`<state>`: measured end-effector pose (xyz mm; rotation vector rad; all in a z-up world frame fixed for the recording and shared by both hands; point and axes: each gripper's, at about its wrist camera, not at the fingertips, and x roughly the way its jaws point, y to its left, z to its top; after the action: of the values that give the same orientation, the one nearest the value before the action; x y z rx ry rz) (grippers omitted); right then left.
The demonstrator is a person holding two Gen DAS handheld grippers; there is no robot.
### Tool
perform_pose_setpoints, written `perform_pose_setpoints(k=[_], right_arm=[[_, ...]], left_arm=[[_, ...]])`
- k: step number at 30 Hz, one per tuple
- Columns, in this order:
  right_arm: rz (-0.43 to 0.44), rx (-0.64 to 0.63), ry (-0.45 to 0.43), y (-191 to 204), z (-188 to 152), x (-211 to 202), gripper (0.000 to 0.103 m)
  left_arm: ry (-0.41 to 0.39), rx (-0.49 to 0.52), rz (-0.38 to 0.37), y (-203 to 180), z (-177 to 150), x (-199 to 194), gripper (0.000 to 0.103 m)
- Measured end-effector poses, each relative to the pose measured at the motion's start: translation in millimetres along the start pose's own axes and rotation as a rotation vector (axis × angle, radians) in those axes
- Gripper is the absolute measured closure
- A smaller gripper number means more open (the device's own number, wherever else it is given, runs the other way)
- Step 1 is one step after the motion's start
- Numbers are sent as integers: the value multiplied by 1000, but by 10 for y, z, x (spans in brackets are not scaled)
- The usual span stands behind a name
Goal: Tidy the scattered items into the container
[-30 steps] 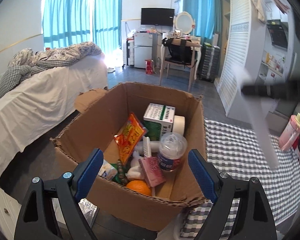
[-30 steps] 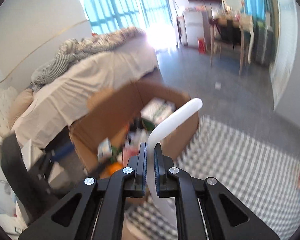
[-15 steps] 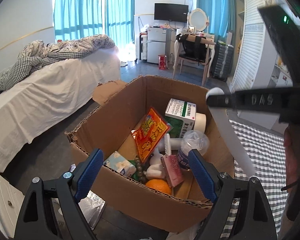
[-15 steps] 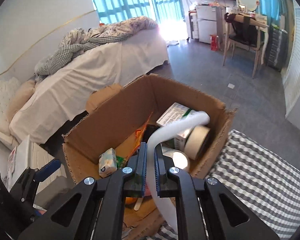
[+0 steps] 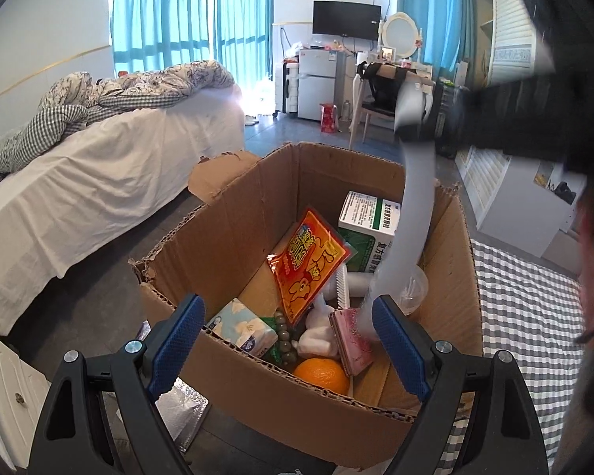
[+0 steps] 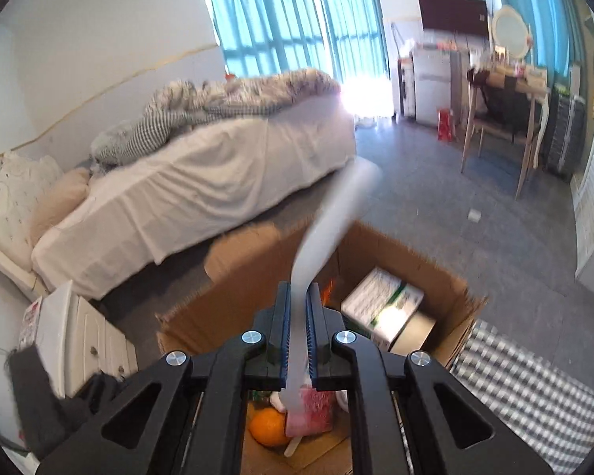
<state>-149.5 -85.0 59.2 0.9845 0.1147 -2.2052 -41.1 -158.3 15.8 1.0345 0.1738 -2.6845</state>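
Observation:
An open cardboard box [image 5: 233, 229] stands on the floor and holds an orange [image 5: 321, 375], a tissue pack [image 5: 241, 326], a red-yellow snack bag [image 5: 307, 263], a green-white carton [image 5: 370, 213] and a pink case [image 5: 350, 338]. My right gripper [image 6: 297, 328] is shut on a long white curved plastic piece [image 6: 328, 233] and holds it over the box [image 6: 427, 277]. That white piece [image 5: 410, 213] reaches down into the box in the left wrist view. My left gripper [image 5: 289, 340] is open and empty at the box's near wall.
A bed [image 5: 79, 182] with white sheet lies to the left. A checked rug [image 5: 534, 316] lies to the right of the box. A silver foil bag [image 5: 182, 407] lies by the box's near left corner. A desk chair [image 5: 380, 107] and small fridge [image 5: 320, 83] stand at the back.
My right gripper has moved over the box and tipped the white piece so its lower end now hangs inside. My left gripper has drifted slightly closer to the box.

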Motion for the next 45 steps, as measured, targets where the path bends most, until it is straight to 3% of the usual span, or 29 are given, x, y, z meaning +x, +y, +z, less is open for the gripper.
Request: perform_pose_setpoints(k=[6,9,11,14,15,16,23,27,30,33,42,45], right_arm=[[-24,68,192,-226,-512,660,94],[-39,50,189,-231,-579,643,92],[-58,38,175,-216,-548,546,85],[-102,18,108,-188,-478,331,61],[-116,18,89,-184,-465,256,44],[-132,24,54,-190,-451,135,33],[-225,24,-113,-201,-401,-610,17],[-366,23,-235,-272,-485,-1141,1],[-520,34,-307,-353,-652,-1428,0],[-625,60,-273,-526,-907,-1527,0],[-701,307,-2,-1233,-1771,-1438,0],[-670,375,7,-1330,-1968,-1594,0]], left_arm=[[12,8,4,-9,-14,38,14],[19,6,6,-17,-17,55,14],[18,5,7,-25,-10,51,14],[11,10,7,-48,12,29,14],[9,14,7,-59,18,19,14],[6,17,8,-72,24,7,14],[-17,33,-3,-210,57,-135,14],[-49,43,-13,-371,67,-266,3],[-76,47,-33,-509,63,-368,0],[-93,71,-44,-698,33,-450,0],[-68,142,-116,-1300,-140,-536,0],[-38,164,-146,-1441,-203,-557,0]])
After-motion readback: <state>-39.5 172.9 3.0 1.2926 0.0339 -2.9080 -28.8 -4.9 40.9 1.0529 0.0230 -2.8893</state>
